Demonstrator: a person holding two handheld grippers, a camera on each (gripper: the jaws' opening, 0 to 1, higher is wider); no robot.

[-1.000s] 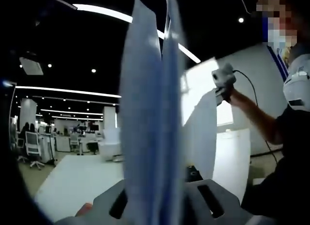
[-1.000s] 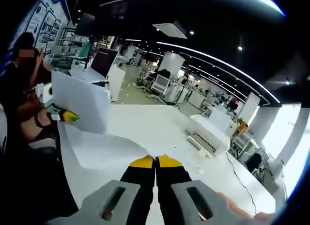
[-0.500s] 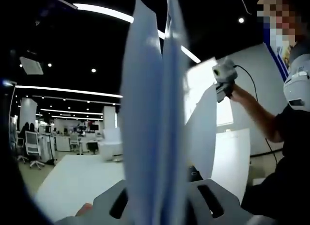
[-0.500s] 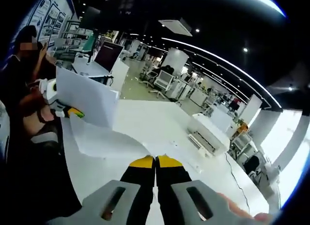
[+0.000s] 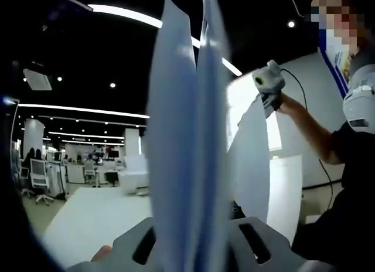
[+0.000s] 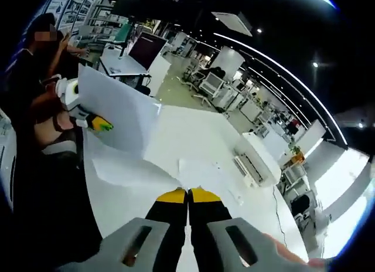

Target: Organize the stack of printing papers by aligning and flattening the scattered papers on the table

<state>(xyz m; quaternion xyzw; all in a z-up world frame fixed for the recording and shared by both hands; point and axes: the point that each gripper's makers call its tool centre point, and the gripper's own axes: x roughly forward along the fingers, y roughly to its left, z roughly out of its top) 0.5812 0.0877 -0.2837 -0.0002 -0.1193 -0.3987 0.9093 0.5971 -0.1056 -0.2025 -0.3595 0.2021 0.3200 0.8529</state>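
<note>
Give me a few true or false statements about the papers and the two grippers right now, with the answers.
1. The left gripper holds papers lifted off the table. True.
2. The right gripper's yellow-tipped fingers are spread wide apart. False: they are pressed together, on a sheet as seen in the left gripper view.
3. Some paper lies on the white table. True.
4. The papers in the left gripper lie flat on the table. False: they stand upright in the air.
5. A printer sits on the table. True.
</note>
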